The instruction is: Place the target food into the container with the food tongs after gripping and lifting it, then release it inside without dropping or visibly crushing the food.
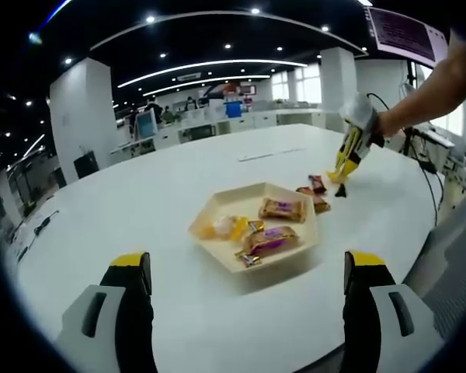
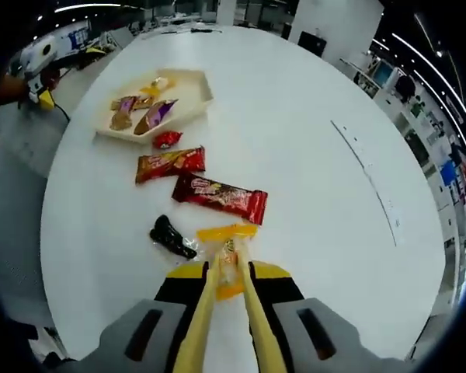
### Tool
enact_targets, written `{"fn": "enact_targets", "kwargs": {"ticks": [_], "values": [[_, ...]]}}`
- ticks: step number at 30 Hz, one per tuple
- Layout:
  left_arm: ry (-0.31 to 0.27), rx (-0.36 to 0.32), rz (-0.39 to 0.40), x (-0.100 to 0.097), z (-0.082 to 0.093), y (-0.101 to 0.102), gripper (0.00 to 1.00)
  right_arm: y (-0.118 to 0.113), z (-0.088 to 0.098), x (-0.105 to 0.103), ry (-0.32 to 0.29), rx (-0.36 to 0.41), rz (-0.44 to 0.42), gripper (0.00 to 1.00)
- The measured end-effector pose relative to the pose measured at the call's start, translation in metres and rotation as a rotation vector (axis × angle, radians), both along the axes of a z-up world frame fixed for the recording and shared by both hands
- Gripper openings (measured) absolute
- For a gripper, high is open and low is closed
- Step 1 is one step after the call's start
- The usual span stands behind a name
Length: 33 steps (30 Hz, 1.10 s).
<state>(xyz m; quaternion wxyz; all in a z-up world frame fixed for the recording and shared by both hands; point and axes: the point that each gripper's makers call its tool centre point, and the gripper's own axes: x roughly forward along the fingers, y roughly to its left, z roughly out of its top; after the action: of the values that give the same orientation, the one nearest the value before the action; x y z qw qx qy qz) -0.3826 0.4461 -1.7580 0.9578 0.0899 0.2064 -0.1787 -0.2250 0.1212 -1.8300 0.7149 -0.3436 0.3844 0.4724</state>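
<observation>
While the left tool [image 1: 245, 311] gapes, the right tool's [image 2: 227, 268] tongs [image 2: 217, 311] seemingly pinch a yellow packet [image 2: 227, 233].

Tray [image 2: 188, 80] resting on bench [image 2: 311, 155], several wrapped snacks [image 2: 157, 115] inside. Beside tray, on bench, more wrapped snacks in a row [image 2: 219, 196]. Tongs [image 2: 229, 256] pinching one packet [image 2: 227, 233] nearest right claw [image 2: 229, 291].

Loose snacks [image 2: 217, 196] lie between tongs [image 2: 227, 299] and tray [image 2: 198, 99]; broad bare table [image 2: 311, 155] lies beside them

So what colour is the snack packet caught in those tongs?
Yellow-orange; the snack packet between the tongs shows best in the right gripper view.
</observation>
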Motion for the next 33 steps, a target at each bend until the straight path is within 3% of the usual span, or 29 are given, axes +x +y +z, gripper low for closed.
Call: {"fn": "enact_targets", "kwargs": {"ticks": [13, 23, 33], "values": [[0.004, 0.006, -0.005, 0.000, -0.001, -0.001, 0.99, -0.004, 0.016, -0.002, 0.037, 0.045, -0.077, 0.18], [0.003, 0.011, -0.016, -0.001, -0.002, -0.002, 0.99, -0.001, 0.048, 0.009, -0.001, 0.078, -0.113, 0.20], [0.000, 0.017, -0.024, -0.001, -0.002, -0.003, 0.99, -0.001, 0.065, 0.008, -0.030, 0.071, -0.111, 0.20]]}}
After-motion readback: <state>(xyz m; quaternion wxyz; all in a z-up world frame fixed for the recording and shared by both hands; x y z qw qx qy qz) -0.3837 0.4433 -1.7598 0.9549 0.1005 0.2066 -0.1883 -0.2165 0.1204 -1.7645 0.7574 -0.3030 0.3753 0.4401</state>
